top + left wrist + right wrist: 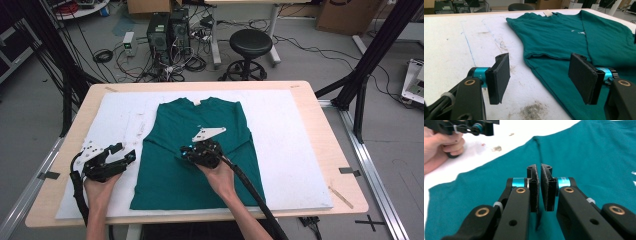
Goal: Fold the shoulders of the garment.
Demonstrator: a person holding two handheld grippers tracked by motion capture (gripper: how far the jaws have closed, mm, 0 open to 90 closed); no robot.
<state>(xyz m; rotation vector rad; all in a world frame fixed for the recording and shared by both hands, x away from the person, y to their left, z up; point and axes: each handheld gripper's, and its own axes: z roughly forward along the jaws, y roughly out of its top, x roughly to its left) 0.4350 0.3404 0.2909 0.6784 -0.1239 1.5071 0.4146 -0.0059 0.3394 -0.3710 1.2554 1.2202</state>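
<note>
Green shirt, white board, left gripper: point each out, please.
green shirt (170, 165): high view, lower front.
white board (290, 150): high view, bare right part.
left gripper (126, 151): high view, between its open jaws.

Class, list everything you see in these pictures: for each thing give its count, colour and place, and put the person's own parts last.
T-shirt: one, teal, flat on the white board, sleeves folded in.
Board: one, white, stained, covering the table.
Table: one, light wood, under the board.
Stool: one, black, on the floor beyond the table.
Computer towers: two, dark, on the floor among cables.
Left gripper: one, black, open, at the shirt's left edge.
Right gripper: one, black, shut, over the shirt.
Hands: two, holding the grippers.
</note>
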